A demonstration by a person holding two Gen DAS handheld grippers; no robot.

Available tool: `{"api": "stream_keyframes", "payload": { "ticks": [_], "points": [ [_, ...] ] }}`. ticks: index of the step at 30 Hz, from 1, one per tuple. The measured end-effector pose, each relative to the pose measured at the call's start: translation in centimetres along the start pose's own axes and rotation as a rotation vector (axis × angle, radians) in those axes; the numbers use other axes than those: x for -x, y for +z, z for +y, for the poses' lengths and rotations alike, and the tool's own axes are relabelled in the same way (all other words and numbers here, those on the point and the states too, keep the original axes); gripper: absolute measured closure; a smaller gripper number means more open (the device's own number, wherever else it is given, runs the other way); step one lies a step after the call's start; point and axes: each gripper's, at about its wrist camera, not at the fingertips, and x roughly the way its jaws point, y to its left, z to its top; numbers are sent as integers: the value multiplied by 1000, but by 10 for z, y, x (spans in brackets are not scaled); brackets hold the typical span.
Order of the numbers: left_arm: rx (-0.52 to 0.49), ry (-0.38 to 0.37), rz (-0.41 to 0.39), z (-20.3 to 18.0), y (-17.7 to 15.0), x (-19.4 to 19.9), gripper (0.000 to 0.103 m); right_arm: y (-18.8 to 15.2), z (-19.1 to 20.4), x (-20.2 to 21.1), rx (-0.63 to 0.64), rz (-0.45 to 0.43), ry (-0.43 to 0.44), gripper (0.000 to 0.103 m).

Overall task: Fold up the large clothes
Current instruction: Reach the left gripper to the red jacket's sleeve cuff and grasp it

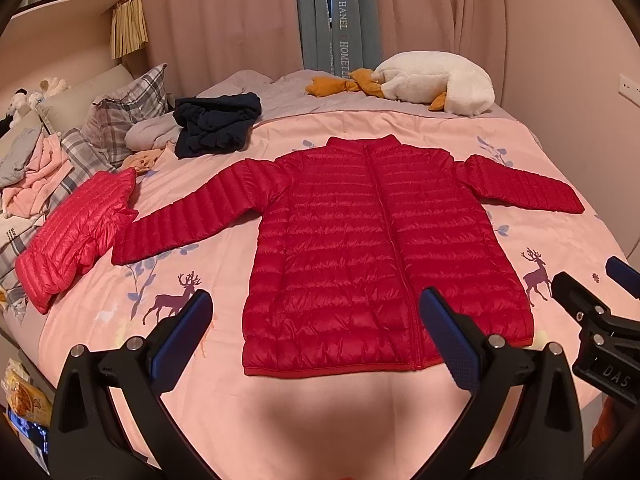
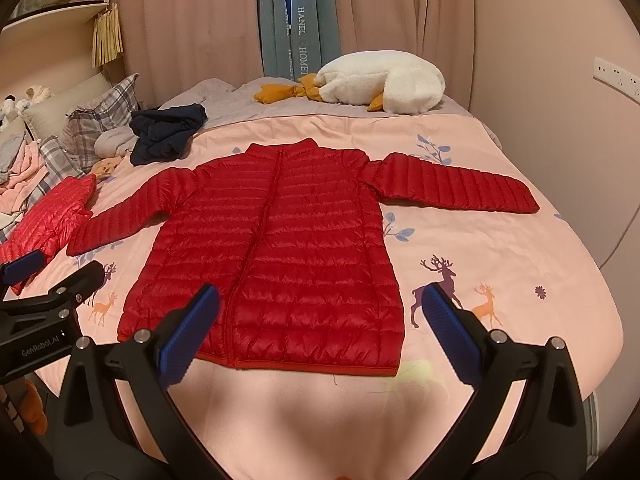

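A red quilted puffer jacket [image 1: 372, 248] lies flat and zipped on the pink bedspread [image 1: 320, 408], both sleeves spread out; it also shows in the right wrist view [image 2: 280, 252]. My left gripper [image 1: 316, 312] is open and empty, hovering over the jacket's hem, left of the zip. My right gripper [image 2: 322, 304] is open and empty, above the hem's right part. In the left wrist view the right gripper [image 1: 596, 280] shows at the right edge. In the right wrist view the left gripper [image 2: 52, 272] shows at the left edge.
A second, lighter red puffer jacket [image 1: 76, 236] lies folded on the bed's left. A dark navy garment [image 1: 216, 124] lies crumpled beyond it. A white plush goose [image 1: 432, 82] lies at the far side. Plaid pillows [image 1: 124, 108] and loose clothes sit at left.
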Motion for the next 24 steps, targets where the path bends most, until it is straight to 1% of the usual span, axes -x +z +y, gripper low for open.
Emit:
{"api": "stream_keyframes", "payload": {
  "ticks": [4,6,7,9,10,11,12,13,14,16,18,19,20,22,24],
  "points": [
    [-2,-6,2,-1,1,-6,1,0,-1,-8,-12,1,3,2],
    [14,-32,5,2,2,-11,1,-1,-5,-14,-36,-1,53,2],
    [27,-52,10,4,2,-14,1,-2,-8,-19,-58,0,119,2],
    [109,-159,38,20,3,-30,1,-6,-18,-30,-141,12,299,2],
    [167,-223,49,32,3,-40,1,-7,-22,-35,-179,16,362,2],
    [220,-264,60,42,2,-51,1,-9,-26,-41,-217,19,414,2],
    [281,-296,75,56,0,-64,1,-10,-27,-46,-236,21,435,2],
    [328,-307,87,67,-1,-75,1,-11,-28,-52,-248,25,453,2],
    [393,-297,98,83,-3,-91,1,-12,-28,-57,-247,18,473,2],
    [507,-255,87,119,-9,-119,1,-13,-25,-62,-236,4,495,2],
    [593,-202,85,152,-12,-142,1,-15,-24,-68,-217,-11,514,2],
    [633,-201,92,166,-14,-152,1,-15,-23,-69,-218,-12,519,2],
    [717,-198,108,192,-20,-169,1,-15,-23,-72,-222,-14,531,2],
    [830,-206,108,229,-28,-189,1,-15,-30,-77,-251,-8,555,2],
    [916,-175,108,260,-35,-203,1,-14,-32,-85,-265,6,558,2]
  ]
}}
